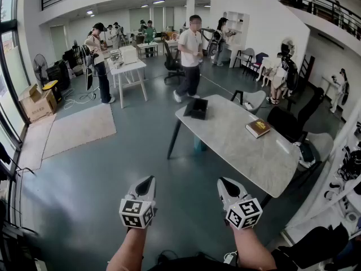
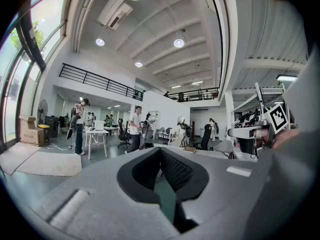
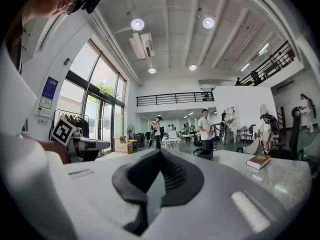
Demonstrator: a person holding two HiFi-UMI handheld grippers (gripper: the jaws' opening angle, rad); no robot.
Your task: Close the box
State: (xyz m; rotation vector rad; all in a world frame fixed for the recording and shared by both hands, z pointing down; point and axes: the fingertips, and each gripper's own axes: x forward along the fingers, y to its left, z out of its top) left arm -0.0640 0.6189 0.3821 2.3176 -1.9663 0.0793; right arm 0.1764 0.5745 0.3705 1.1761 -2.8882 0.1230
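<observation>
A small black box (image 1: 197, 107) stands at the far end of the grey marble table (image 1: 237, 145), its lid looking raised. It also shows small in the right gripper view as the box (image 3: 205, 153) and in the left gripper view as the box (image 2: 145, 144). My left gripper (image 1: 148, 180) and right gripper (image 1: 224, 182) hang side by side over the floor, well short of the table. Both are shut, with nothing between the jaws of the left gripper (image 2: 161, 151) or the right gripper (image 3: 161, 151).
A brown book (image 1: 258, 127) lies on the table's right side. Dark chairs (image 1: 287, 123) stand beside the table on the right. A person (image 1: 190, 55) walks beyond it. A white table (image 1: 127, 69), a rug (image 1: 79, 130) and cardboard boxes (image 1: 36, 101) are at the left.
</observation>
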